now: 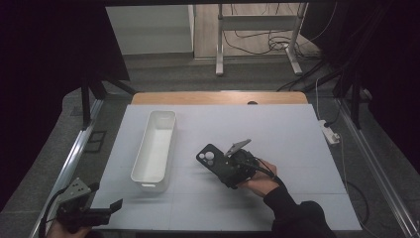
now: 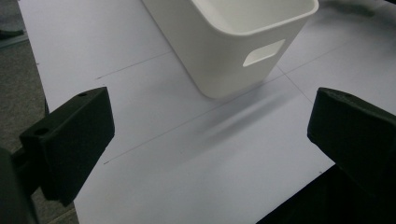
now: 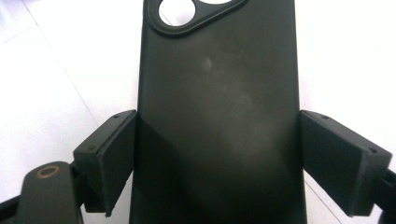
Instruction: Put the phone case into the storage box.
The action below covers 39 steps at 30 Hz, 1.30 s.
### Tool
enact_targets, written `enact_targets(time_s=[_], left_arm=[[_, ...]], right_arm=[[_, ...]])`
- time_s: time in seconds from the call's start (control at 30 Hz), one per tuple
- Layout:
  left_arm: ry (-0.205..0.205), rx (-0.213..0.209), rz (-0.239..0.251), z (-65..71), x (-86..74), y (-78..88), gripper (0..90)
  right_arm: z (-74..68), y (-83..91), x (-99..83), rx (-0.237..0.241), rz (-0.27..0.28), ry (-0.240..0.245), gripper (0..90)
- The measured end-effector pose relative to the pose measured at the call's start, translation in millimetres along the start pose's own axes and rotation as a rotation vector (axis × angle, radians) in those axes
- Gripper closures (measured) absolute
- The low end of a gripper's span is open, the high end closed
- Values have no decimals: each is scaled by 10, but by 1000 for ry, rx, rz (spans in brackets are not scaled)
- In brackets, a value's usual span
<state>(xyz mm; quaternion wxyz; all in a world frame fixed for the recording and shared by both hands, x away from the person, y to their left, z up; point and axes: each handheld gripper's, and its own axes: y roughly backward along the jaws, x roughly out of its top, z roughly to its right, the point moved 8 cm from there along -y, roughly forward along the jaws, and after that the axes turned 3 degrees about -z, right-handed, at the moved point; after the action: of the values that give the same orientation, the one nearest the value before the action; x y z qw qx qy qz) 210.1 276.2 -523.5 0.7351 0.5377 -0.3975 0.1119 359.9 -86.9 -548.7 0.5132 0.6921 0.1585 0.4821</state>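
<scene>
At the table's near-left corner: left gripper, held low at the edge of the white table surface, a grey three-cornered plate on top and a cable trailing off it.
Left gripper state: in the left gripper view the left gripper has its two black jaws spread wide apart with nothing but bare white surface between them.
Left hand: a bit of it shows at the bottom edge of the high view, under the gripper body.
Left of centre: white plastic bin, long and narrow, open side up, running away from the person; nothing visible inside.
Bin, close up: the white plastic bin stands ahead of the spread jaws, well clear of them, its near end wall showing a handle slot.
Centre of the table: black phone case, back side up, camera cutout at its far end, just right of the bin and apart from it.
Right of centre: right gripper, held by the right hand in a dark sleeve.
Right gripper state: in the right gripper view the right gripper has one jaw against each long side of the black phone case, clamping it across its width.
Case height: cannot tell whether it rests on the surface or is lifted.
</scene>
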Motion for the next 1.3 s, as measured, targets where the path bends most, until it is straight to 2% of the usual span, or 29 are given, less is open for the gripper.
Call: enact_targets(time_s=[0.23, 0.3, 0.4, 0.53, 0.73, 0.83, 1.03, 1.2, 1.3], left_arm=[[-14, 0, -11, 26, 9, -10, 0], [-4, -19, -2, 55, 43, 3, 0], [-15, -33, 18, 84, 95, 28, 0], [-27, -73, 47, 130, 177, 54, 0], [-68, -114, 62, 211, 293, 17, 0], [-99, -125, 51, 261, 352, -26, 0], [-167, -153, 67, 401, 511, -134, 0], [-186, -185, 80, 474, 615, -204, 0], [-198, -200, 99, 499, 730, -272, 0]], right_arm=[[10, 157, -8, 6, 44, -4, 150], [7, 204, -6, 11, 56, -6, 150], [1, 271, 4, 26, 84, -7, 150], [-10, 337, 8, 37, 108, -1, 150], [-40, 428, -4, 48, 137, 6, 151], [-49, 484, -14, 56, 158, 2, 150], [-47, 621, -57, 67, 206, 4, 151], [-67, 711, -101, 84, 232, 16, 151], [-92, 756, -125, 90, 243, 33, 151]])
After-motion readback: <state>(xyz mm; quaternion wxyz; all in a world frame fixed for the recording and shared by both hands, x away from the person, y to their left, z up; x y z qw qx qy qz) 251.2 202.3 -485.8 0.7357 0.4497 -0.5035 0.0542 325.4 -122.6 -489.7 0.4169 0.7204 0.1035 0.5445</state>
